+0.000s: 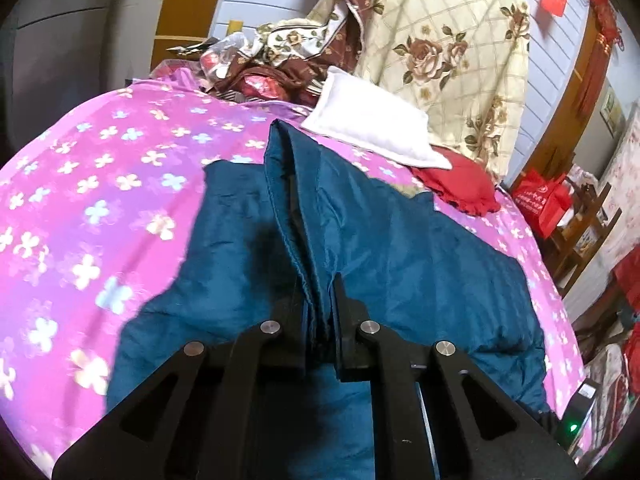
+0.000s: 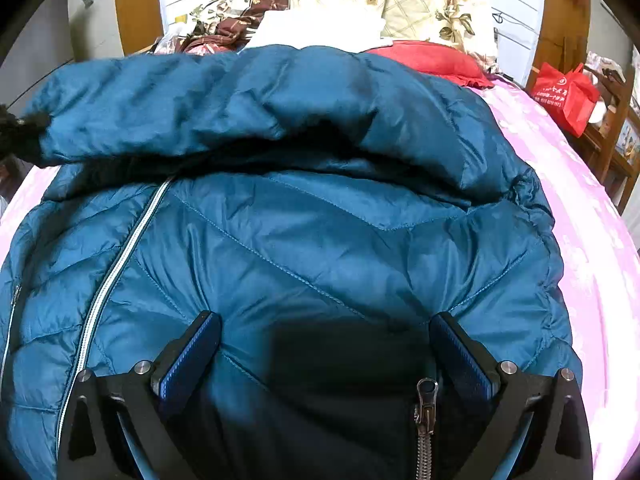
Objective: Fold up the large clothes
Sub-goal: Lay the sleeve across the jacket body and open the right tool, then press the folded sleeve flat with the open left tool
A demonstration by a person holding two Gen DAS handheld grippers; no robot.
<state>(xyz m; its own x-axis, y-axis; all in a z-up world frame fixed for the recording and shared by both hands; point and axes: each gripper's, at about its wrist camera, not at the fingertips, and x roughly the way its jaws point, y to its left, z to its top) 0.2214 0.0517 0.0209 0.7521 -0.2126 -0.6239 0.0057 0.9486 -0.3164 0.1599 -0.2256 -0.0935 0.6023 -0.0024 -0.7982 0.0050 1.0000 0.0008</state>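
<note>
On the pink bed (image 1: 100,168) lies the jacket (image 2: 320,248). Left gripper (image 1: 320,304) is clenched on a raised edge, mid-fold; right gripper (image 2: 324,340) hovers spread over the front. Next, I judge: carry that edge across and flatten it.

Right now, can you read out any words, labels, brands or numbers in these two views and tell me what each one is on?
No text can be read.
Red shopping bag: white printing and a round logo, too blurred to read.
Red paper on the wall: no legible characters.
Blue jacket: no label or brand visible.
</note>
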